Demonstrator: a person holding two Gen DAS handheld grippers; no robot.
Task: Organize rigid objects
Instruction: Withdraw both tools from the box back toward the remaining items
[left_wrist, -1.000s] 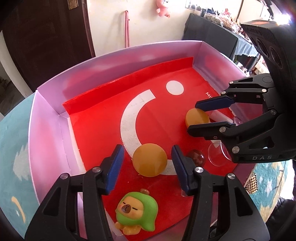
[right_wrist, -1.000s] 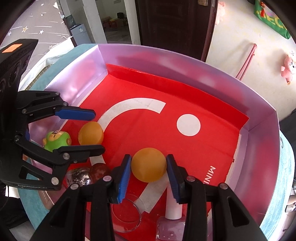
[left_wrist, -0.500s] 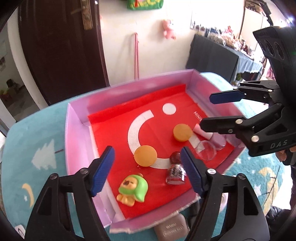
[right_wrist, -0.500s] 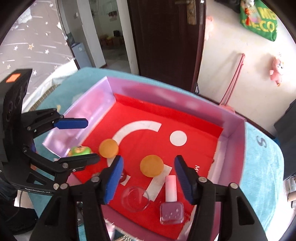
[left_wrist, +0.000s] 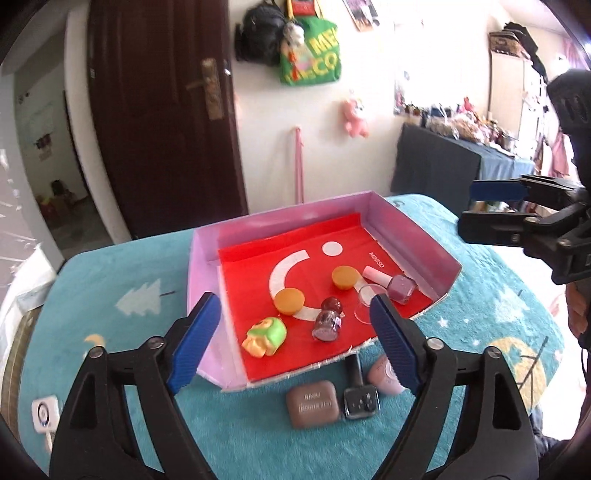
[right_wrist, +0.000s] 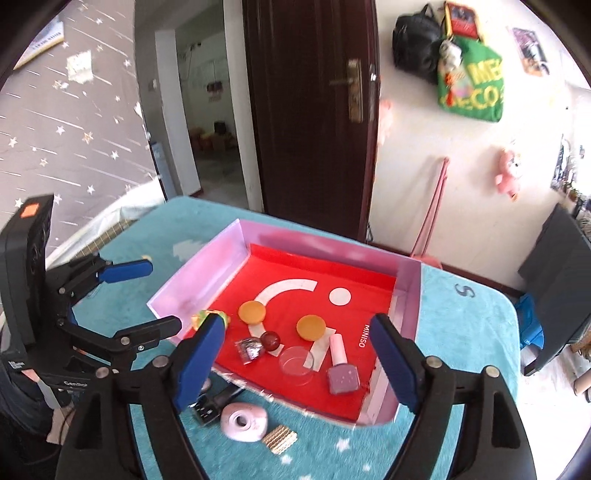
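On the teal-covered table, both orange discs (left_wrist: 289, 300) now lie released inside the red-lined box (left_wrist: 413, 236); left gripper (left_wrist: 295, 334) and right gripper (right_wrist: 297, 363), jaws just opened wide, have lifted away empty.

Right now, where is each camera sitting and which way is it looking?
Left wrist: sits on the left gripper, looks down over its open jaws at the pink box; the right gripper shows at right.
Right wrist: sits on the right gripper, looks down at the box; the left gripper shows at left.
Shared: box, two orange discs, nail polish bottle.
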